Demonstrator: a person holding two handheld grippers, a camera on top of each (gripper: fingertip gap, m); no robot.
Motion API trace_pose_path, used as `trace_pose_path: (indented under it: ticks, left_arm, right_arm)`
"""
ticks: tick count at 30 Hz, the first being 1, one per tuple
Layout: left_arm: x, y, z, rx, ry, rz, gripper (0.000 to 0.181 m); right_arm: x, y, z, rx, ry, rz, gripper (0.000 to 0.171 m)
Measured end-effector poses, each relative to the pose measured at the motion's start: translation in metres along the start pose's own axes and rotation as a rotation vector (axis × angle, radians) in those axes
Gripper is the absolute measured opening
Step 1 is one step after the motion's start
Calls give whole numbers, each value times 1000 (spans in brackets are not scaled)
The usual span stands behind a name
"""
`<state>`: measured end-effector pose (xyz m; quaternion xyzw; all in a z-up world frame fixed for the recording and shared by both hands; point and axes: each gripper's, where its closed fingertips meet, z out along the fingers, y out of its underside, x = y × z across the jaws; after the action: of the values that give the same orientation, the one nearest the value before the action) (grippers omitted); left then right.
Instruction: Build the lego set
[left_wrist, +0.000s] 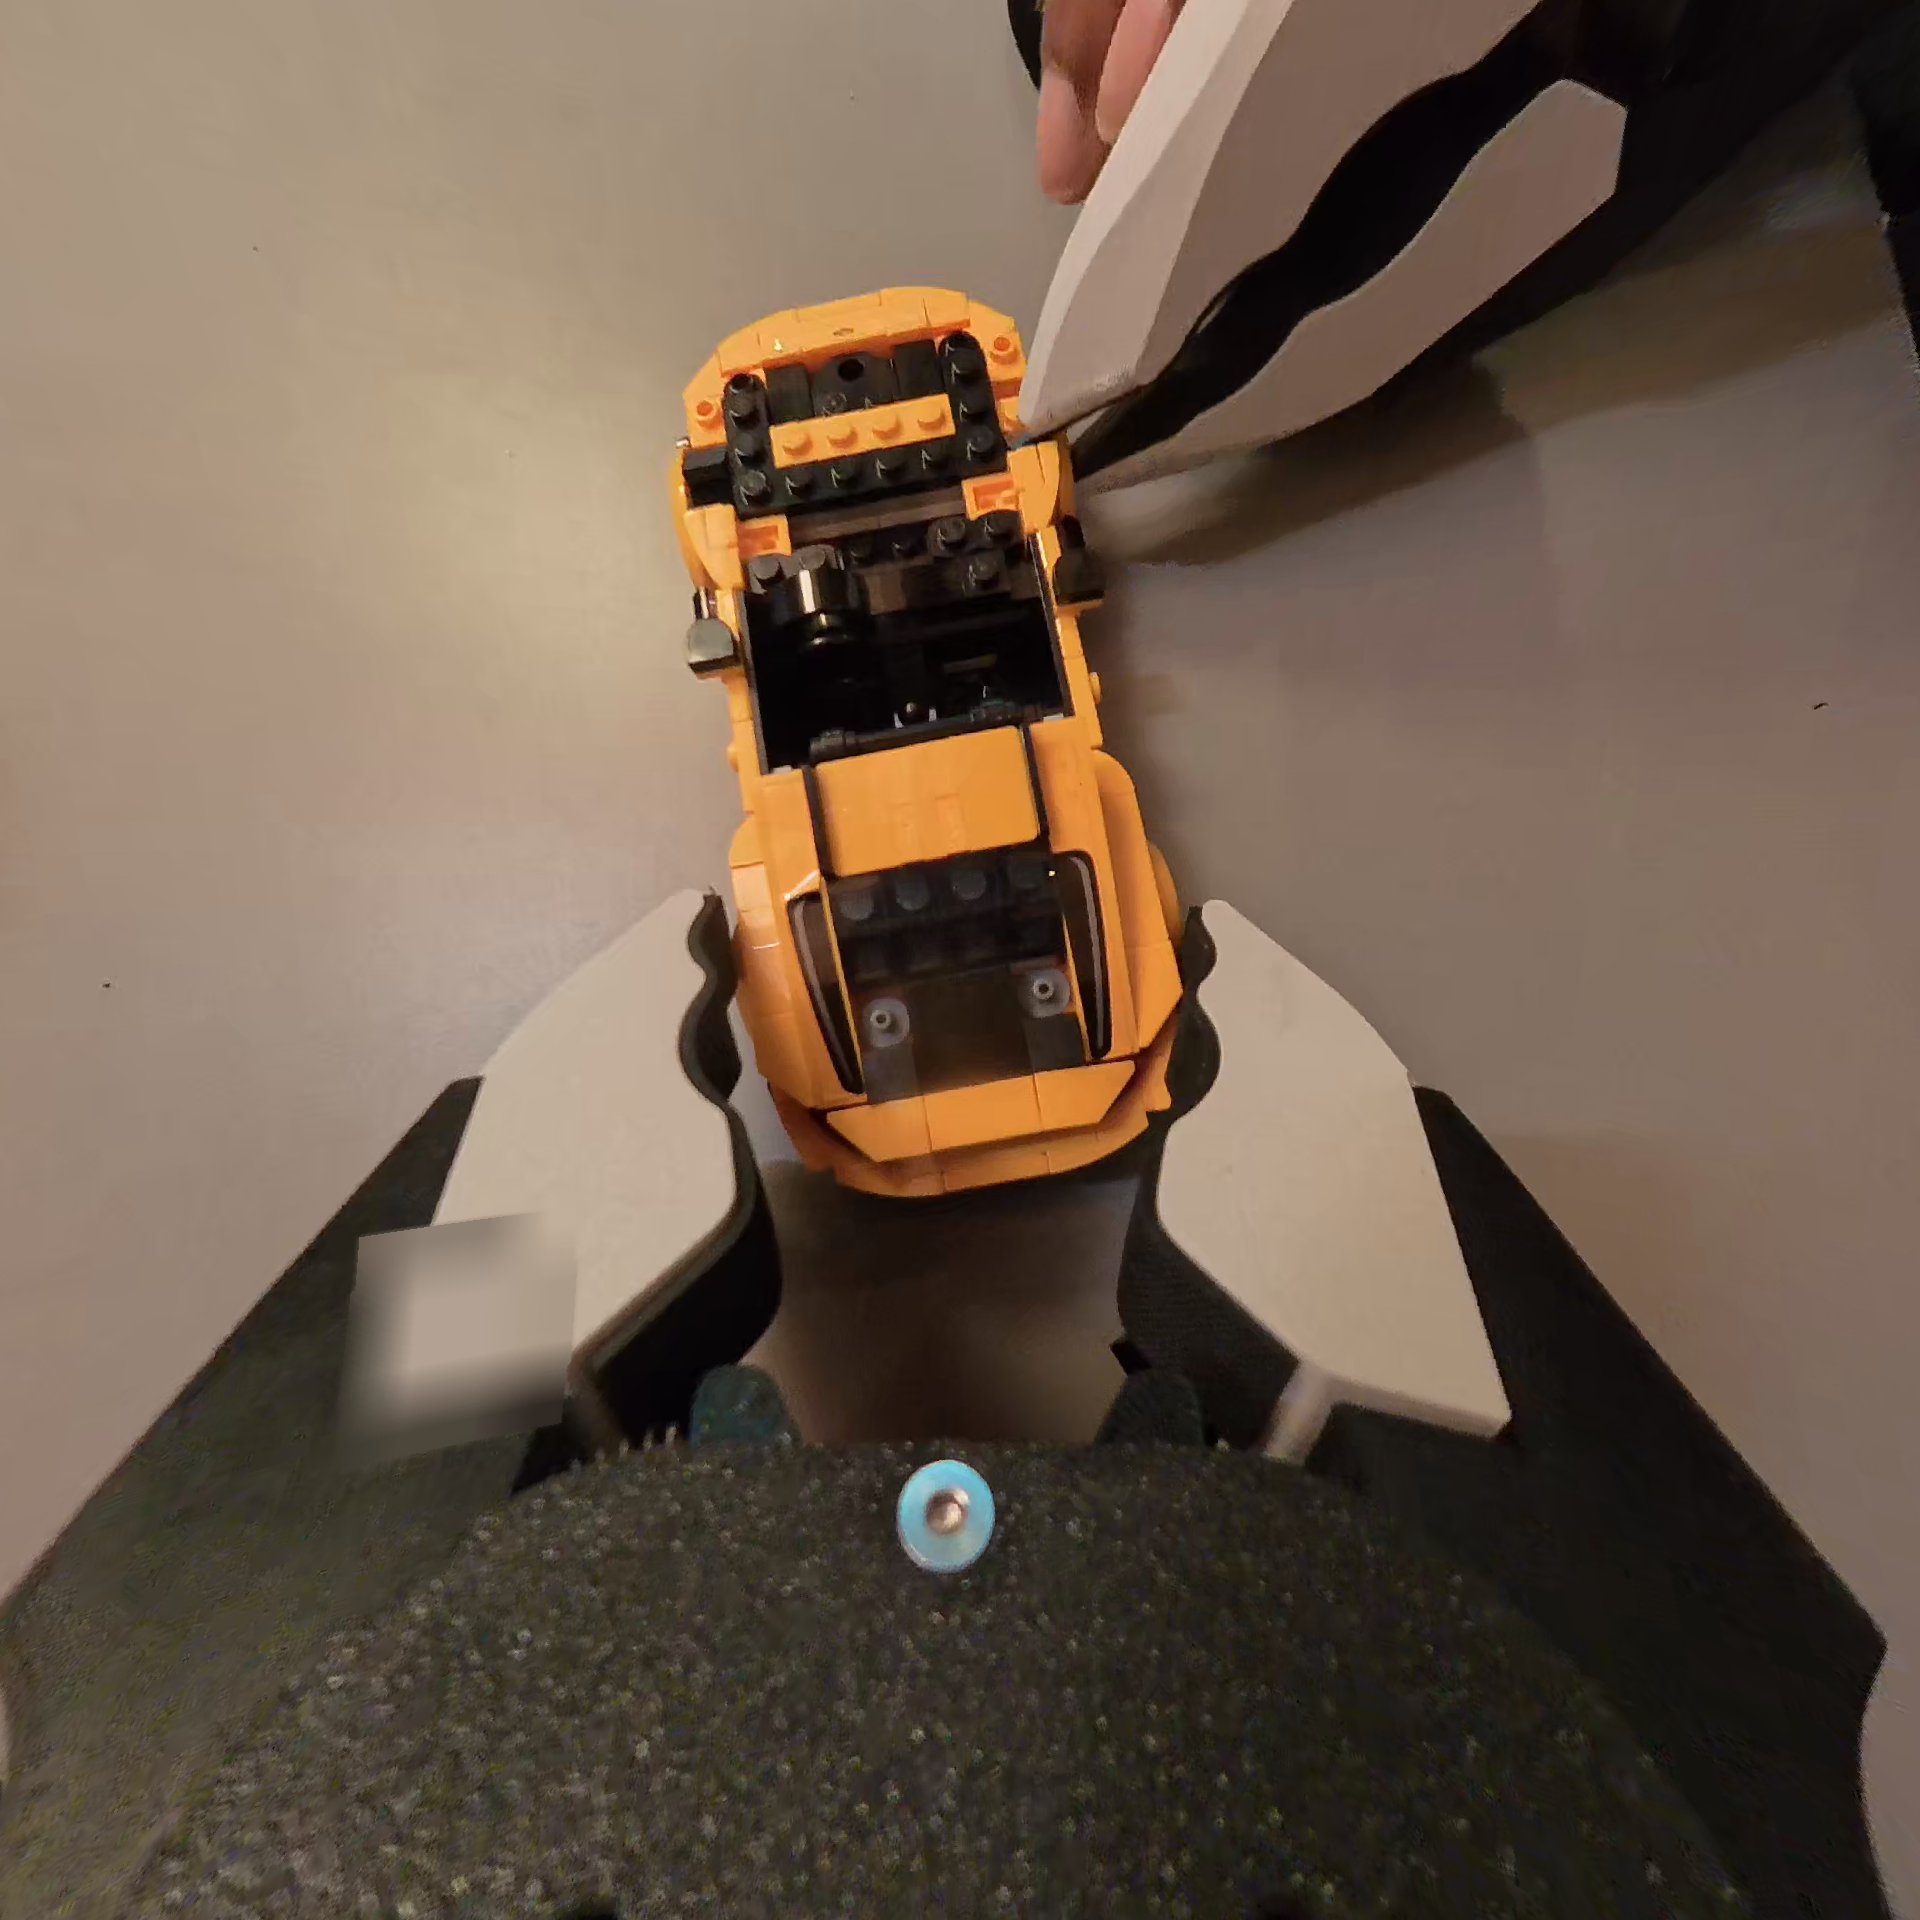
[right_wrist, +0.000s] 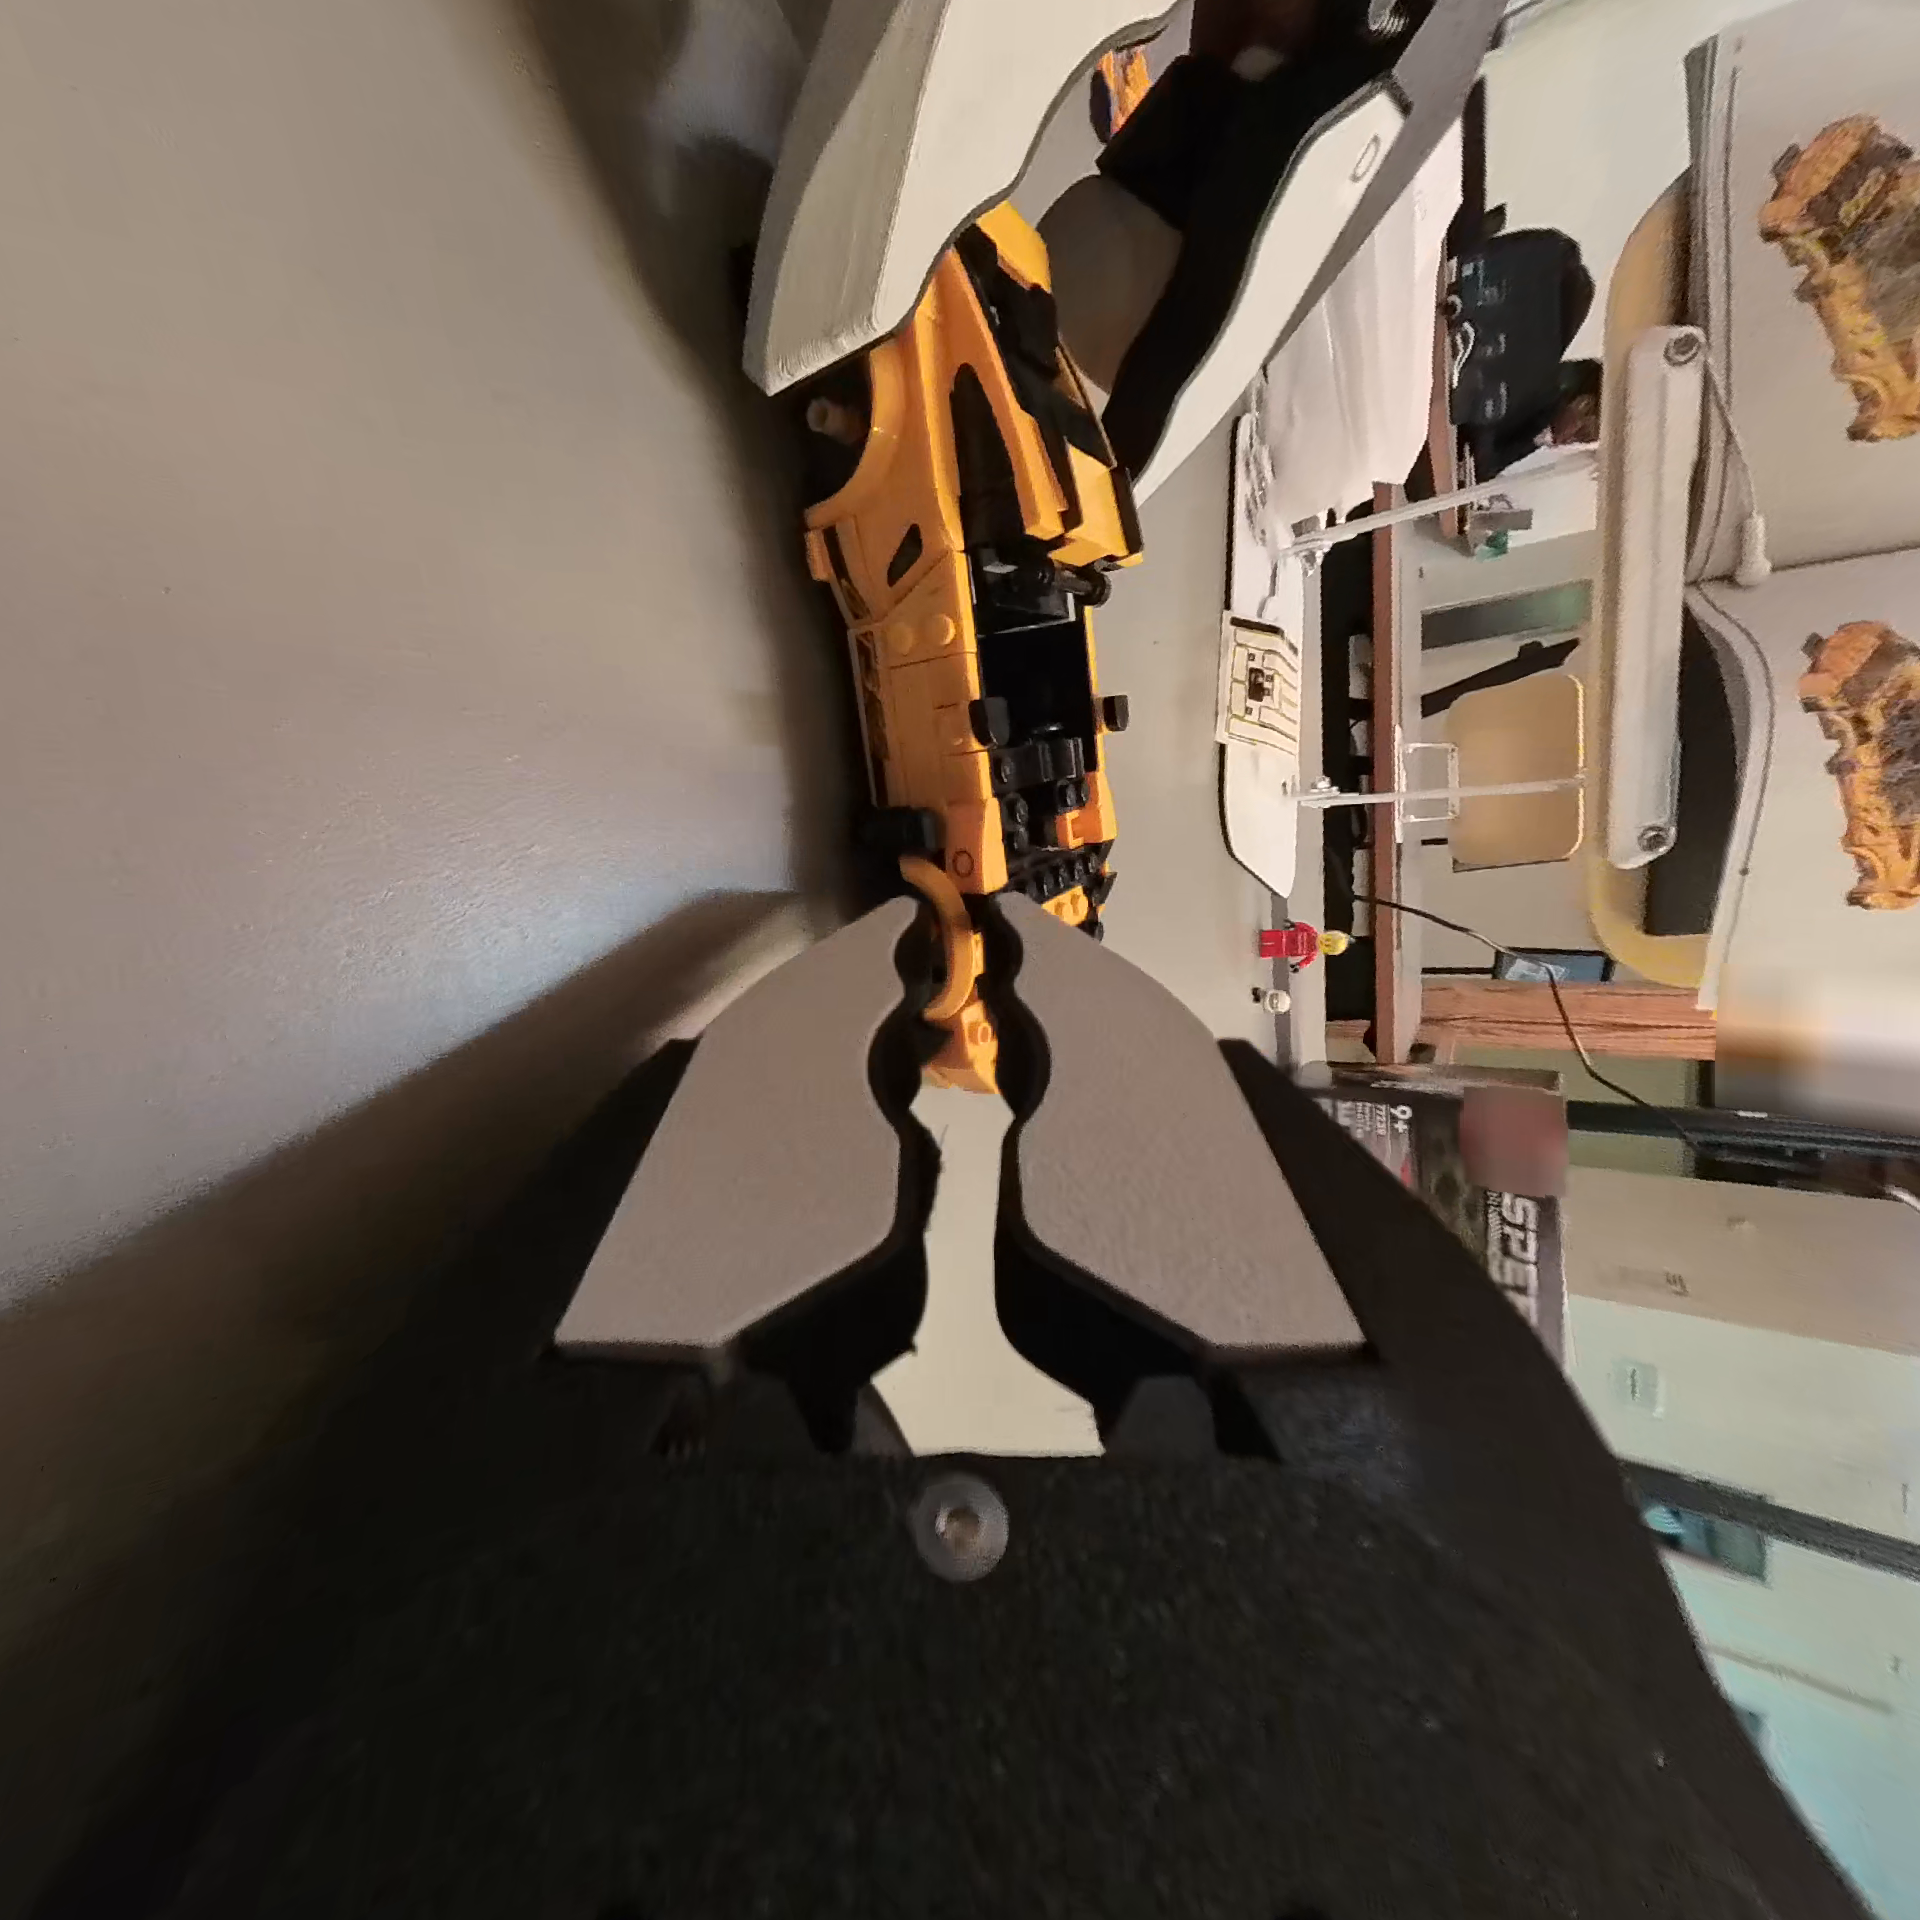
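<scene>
A: What's nearest?
B: The left gripper (left_wrist: 951, 1023) — its fingers clasp the near end of an orange-and-black brick-built car (left_wrist: 904, 748) on a grey table (left_wrist: 312, 520).
A: Farther?
B: The right gripper (right_wrist: 961, 940) pinches an orange wheel-arch piece (right_wrist: 951, 961) at the car's far end.

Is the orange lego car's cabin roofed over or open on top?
Open. In the left wrist view the orange lego car shows a bare black cabin with no roof piece, while the left gripper clamps one end.
</scene>
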<state>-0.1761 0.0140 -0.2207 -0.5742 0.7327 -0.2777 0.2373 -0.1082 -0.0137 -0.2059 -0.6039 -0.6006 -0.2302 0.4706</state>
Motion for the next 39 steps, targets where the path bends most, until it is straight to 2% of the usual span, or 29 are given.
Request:
trace_pose_path:
  ticks: [9,17,19,24,26,30,32,34,37,39]
  left_arm:
    - [-1,1,0,-11,-6,8,81]
    - [-2,1,-1,-2,7,19,81]
    - [-3,2,-2,-7,26,53,81]
    - [-14,8,-3,-73,110,215,84]
    - [-23,12,-3,-115,131,291,87]
    - [-40,11,1,-189,166,351,95]
    - [-56,12,0,-240,143,369,91]
    - [-74,13,-2,-273,96,348,85]
    - [-103,13,-5,-263,-37,268,60]
    - [-126,12,-5,-222,-196,179,43]
  right_arm:
    - [1,0,1,-13,-10,-96,7]
    - [2,-2,2,-6,23,-37,7]
    - [7,-3,-4,22,35,19,18]
    - [25,13,-13,65,-50,281,30]
    - [29,20,-9,87,-176,399,43]
    - [20,29,9,71,-555,592,83]
    - [13,27,16,66,-706,659,89]
    - [8,21,19,86,-791,716,81]
    - [9,24,22,57,-727,762,70]
    - [5,19,19,20,-680,785,58]
